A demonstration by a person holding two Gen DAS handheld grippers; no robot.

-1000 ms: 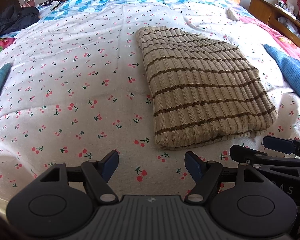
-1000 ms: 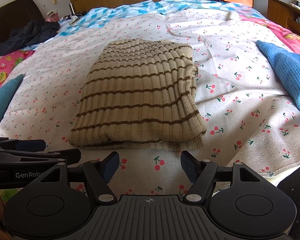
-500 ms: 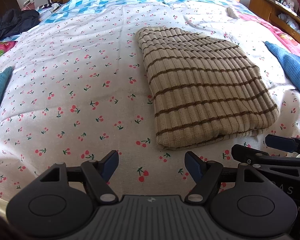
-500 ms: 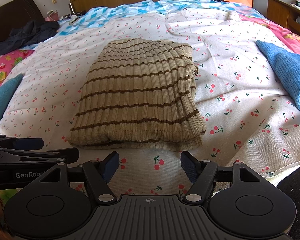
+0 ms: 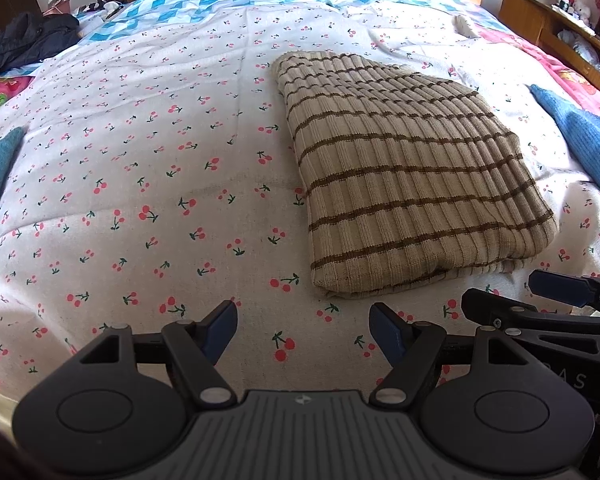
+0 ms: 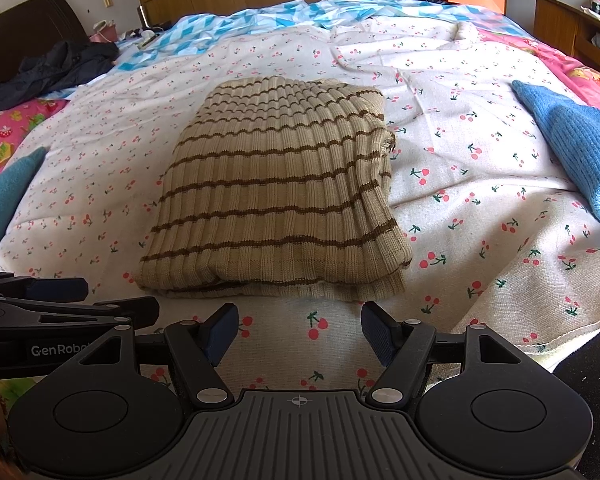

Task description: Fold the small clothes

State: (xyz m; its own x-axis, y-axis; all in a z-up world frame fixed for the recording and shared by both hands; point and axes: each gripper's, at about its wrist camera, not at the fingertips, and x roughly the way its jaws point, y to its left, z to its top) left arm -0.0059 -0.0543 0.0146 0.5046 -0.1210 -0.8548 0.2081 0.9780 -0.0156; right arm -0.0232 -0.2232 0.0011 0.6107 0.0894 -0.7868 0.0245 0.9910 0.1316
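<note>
A beige ribbed sweater with brown stripes (image 5: pixel 404 176) (image 6: pixel 280 196) lies folded into a rectangle on the cherry-print bedspread (image 5: pixel 140 184) (image 6: pixel 460 184). My left gripper (image 5: pixel 303 330) hovers open just short of the sweater's near left corner, nothing between its blue pads. My right gripper (image 6: pixel 299 330) is open too, in front of the sweater's near edge, empty. Each gripper shows at the other view's side: the right one (image 5: pixel 540 300), the left one (image 6: pixel 60 300).
A blue knit garment (image 6: pixel 572 148) (image 5: pixel 580 140) lies to the right of the sweater. A teal cloth (image 6: pixel 0 196) sits at the left edge. Dark clothing (image 6: pixel 56 68) is heaped at the far left. Wooden furniture (image 6: pixel 560 20) stands at the far right. The bed's edge (image 6: pixel 560 344) drops off near right.
</note>
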